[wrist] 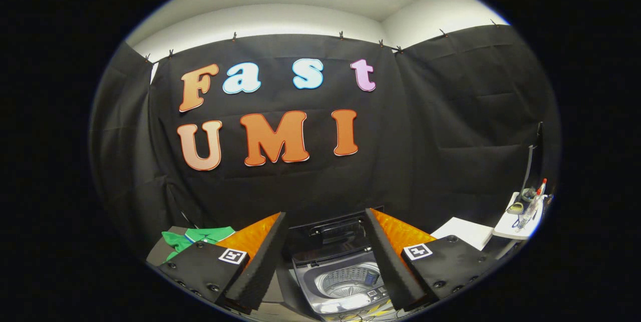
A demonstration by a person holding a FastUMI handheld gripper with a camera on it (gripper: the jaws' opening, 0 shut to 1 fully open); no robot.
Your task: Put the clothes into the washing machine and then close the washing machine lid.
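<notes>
The gripper (325,262) hangs with its fingers spread wide, nothing between them but air. Just beyond and below the gap sits the washing machine (345,282), lid (333,232) raised upright at the back, the drum mouth facing up toward the fingers. Off past the left finger lies the green garment (193,239), flat on a surface, its collar turned toward the machine. A small white side table (516,229) with bottles stands well off past the right finger.
</notes>
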